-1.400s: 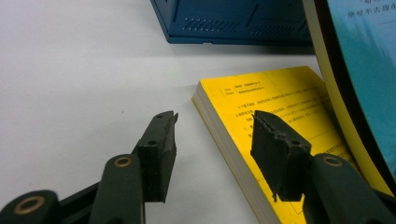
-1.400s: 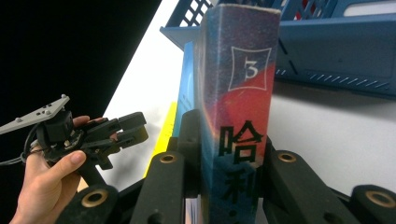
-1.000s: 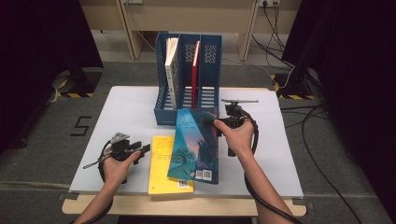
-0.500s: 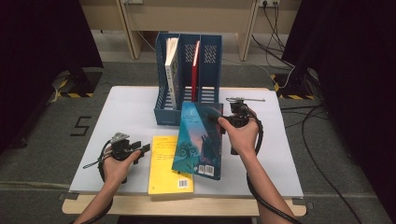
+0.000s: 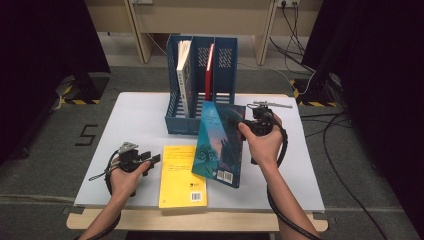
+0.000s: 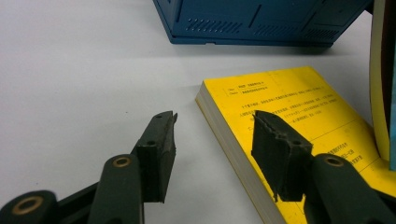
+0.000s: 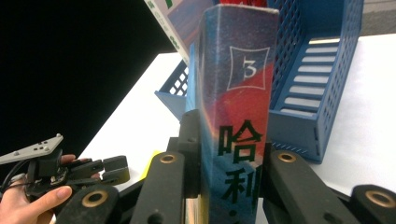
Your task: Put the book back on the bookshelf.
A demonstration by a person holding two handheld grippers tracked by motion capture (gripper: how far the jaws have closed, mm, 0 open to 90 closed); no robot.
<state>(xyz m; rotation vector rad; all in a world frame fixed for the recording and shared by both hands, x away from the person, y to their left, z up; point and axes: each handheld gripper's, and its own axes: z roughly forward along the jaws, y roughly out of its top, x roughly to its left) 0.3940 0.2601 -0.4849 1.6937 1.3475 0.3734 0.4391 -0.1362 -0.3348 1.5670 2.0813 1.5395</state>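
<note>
Teal book (image 5: 220, 142) is now tilted up off the yellow book (image 5: 183, 175), spine clamped in right gripper (image 5: 239, 123), nr rack (image 5: 200, 82) at desk's far edge; prob. being shelved. Left gripper (image 5: 152, 157) rests w/ jaws apart

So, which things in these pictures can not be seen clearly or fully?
- Blue book, right gripper view: lower spine is cut off by the bottom edge and the jaws clamping it.
- Yellow book, high view: cover text is too small to read; its right edge lies under the blue book.
- File rack, left gripper view: top is cut off by the edge.
</note>
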